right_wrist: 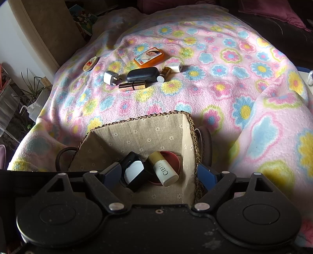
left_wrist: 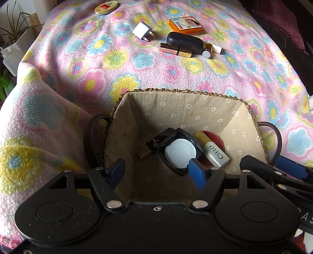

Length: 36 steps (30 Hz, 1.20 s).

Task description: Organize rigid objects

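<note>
Hanging over the woven basket (left_wrist: 195,91), the left gripper (left_wrist: 159,173) has its blue-padded fingers spread wide with nothing between them. The basket has a braided straw rim, dark loop handles and a beige cloth lining dotted with small white flowers. Inside lie a black square compact (left_wrist: 179,150) with a round white face, a small black and gold box (left_wrist: 148,146) touching its left side, and a white tube with a yellow cap (left_wrist: 213,150) printed CIELO, which rests on a red round tin (left_wrist: 215,140). Beyond the basket, on the fuzzy pink floral blanket (left_wrist: 97,64), sit a white plug adapter (left_wrist: 141,31), an orange rectangular tin (left_wrist: 185,25), a dark oblong case (left_wrist: 184,43), a gold lipstick (left_wrist: 176,50) just in front of it, a small bottle with a white cap (left_wrist: 207,51) and a round cream tin (left_wrist: 106,7) far off.

From the right wrist camera, the right gripper (right_wrist: 158,175) is also spread and holds nothing; one finger is inside the basket (right_wrist: 192,132) beside the compact (right_wrist: 133,172), the other outside the braided wall. The CIELO tube (right_wrist: 164,170) leans across the red tin (right_wrist: 175,158). Farther out on the blanket (right_wrist: 234,88) are the adapter (right_wrist: 109,78), dark case (right_wrist: 141,74), lipstick (right_wrist: 133,86), orange tin (right_wrist: 148,56), a small white block (right_wrist: 175,67) and the cream tin (right_wrist: 90,63).
</note>
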{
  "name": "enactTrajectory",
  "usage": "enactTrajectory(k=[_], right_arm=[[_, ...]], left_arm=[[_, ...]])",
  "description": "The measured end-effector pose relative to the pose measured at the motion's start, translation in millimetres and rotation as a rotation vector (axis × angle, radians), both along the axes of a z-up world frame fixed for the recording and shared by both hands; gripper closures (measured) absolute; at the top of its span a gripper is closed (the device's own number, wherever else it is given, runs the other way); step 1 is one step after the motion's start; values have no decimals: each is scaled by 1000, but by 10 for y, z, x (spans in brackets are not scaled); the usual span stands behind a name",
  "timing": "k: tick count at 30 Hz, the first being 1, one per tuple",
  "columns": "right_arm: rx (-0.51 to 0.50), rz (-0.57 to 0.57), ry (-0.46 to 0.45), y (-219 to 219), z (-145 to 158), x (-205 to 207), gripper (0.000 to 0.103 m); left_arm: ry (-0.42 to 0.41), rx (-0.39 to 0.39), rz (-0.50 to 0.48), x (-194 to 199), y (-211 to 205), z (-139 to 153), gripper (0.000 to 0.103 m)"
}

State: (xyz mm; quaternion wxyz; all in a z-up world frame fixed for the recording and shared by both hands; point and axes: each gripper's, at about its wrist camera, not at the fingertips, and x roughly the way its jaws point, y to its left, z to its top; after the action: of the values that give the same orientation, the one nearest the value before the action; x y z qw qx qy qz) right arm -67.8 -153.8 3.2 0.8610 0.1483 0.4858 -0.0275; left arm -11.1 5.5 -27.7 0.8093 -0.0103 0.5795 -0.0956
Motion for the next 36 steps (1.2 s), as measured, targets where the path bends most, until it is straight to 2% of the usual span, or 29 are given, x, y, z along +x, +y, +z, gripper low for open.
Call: enactTrajectory(k=[17,36], right_arm=[[7,-7,2,-20,-8,0,16],[8,-8,2,-21,-13,1,16]], left_arm=[[-19,40,-4,-11,-17,8,31],[-23,44,-4,-4,-15,18,30]])
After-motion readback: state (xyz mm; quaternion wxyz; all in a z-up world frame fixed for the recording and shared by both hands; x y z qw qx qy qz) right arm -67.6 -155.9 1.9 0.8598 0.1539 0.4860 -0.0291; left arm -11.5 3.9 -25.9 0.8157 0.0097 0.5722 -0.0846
